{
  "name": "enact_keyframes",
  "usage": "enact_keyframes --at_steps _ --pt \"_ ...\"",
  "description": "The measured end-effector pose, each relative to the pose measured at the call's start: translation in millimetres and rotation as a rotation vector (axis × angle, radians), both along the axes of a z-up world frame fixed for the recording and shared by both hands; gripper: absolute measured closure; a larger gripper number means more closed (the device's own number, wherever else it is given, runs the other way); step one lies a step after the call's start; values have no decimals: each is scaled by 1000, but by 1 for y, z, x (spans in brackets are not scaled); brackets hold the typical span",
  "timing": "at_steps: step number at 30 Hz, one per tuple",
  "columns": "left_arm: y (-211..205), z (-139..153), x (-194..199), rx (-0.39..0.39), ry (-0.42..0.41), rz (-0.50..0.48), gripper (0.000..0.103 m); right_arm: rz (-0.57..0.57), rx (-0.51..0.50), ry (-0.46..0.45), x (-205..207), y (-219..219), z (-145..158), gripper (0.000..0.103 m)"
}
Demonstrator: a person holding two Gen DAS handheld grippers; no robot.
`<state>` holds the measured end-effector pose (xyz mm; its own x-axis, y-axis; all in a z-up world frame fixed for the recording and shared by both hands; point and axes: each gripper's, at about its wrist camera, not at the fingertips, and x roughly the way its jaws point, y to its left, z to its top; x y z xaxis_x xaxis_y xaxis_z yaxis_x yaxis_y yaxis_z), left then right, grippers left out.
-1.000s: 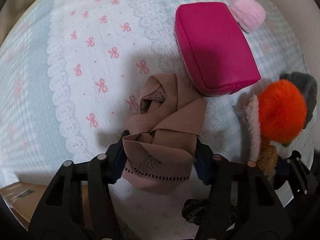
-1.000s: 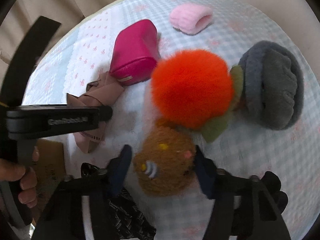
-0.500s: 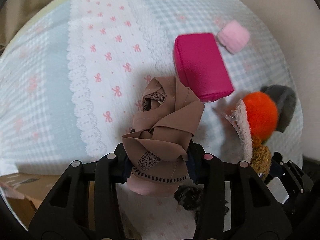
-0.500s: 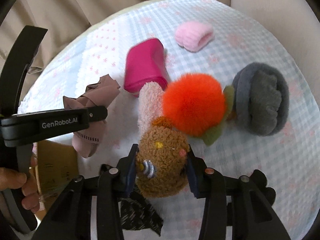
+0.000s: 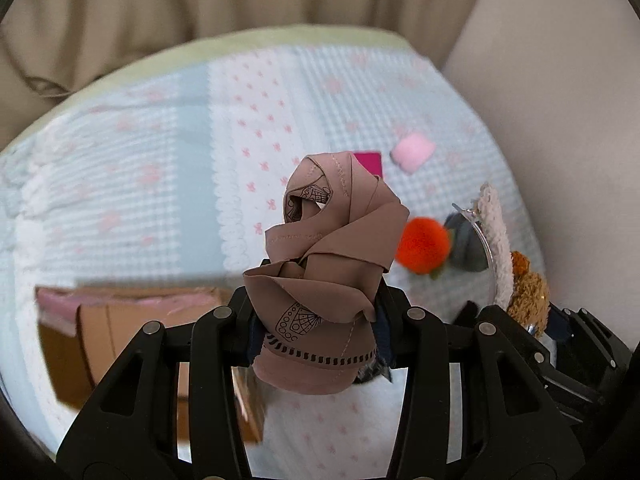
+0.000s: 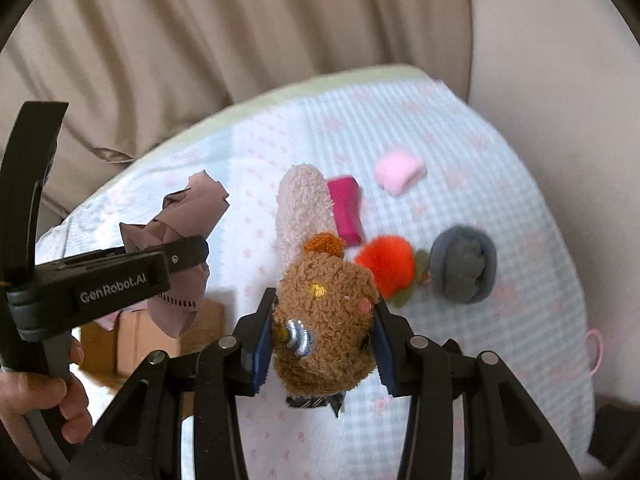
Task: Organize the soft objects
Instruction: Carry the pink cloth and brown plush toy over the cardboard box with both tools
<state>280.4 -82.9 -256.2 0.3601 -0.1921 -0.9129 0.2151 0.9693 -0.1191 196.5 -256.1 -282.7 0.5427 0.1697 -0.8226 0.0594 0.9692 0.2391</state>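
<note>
1. Left wrist view: left gripper [image 5: 318,332] clamped on a folded tan fabric bundle [image 5: 328,264] at frame centre, jaws having just closed in on it, pads pressing its lower folds. Bundle raised clear of the checked bedspread [image 5: 160,184]. Looks light and limp, layers loosely wrapped and likely to unfurl; best pinched low across the thick stacked folds, as here, not by a single loose flap. Cardboard box [image 5: 132,320] at lower left, below the bundle.

2. Same view, right side: orange pompom [image 5: 422,246], grey knit roll [image 5: 468,244] and small pink piece [image 5: 413,155] lying on the bedspread, blurred.

3. Right wrist view: right gripper [image 6: 322,344] squeezing a brown plush sock [image 6: 324,320] at lower centre, jaws having just narrowed onto it, its pale pink terry leg [image 6: 304,208] sticking upward. Soft, springy, compressible, probably light; grip across the bulky head seems secure, the leg free to flop.

4. Same view: magenta pouch [image 6: 347,212] behind the sock; a hand [image 6: 44,400] at lower left holding the other tool.
</note>
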Motion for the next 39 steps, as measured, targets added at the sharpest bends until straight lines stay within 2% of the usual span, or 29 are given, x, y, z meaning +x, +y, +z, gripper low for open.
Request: enact_keyframes --at_steps 5,10,14,18,23,27,34,39 --pt "28 59 -37 -35 -79 86 63 74 0 -60 -20 19 55 63" --pt "71 100 -72 -21 -137 174 63 171 6 -122 -33 51 97 63" --pt "115 120 -93 -15 -158 255 63 235 10 -146 -38 88 117 63" --pt "161 127 -107 -2 -170 312 63 303 2 -151 -43 137 128 63" --pt "226 117 -116 -12 -146 346 63 349 -10 -120 -39 193 121 63" --pt "267 99 -112 -18 -104 327 63 342 8 -49 -28 232 100 63" --pt "323 33 -80 -24 17 253 63 305 -21 66 -7 283 57 63" --pt "335 -16 -60 -21 106 189 63 308 -57 156 6 310 14 63"
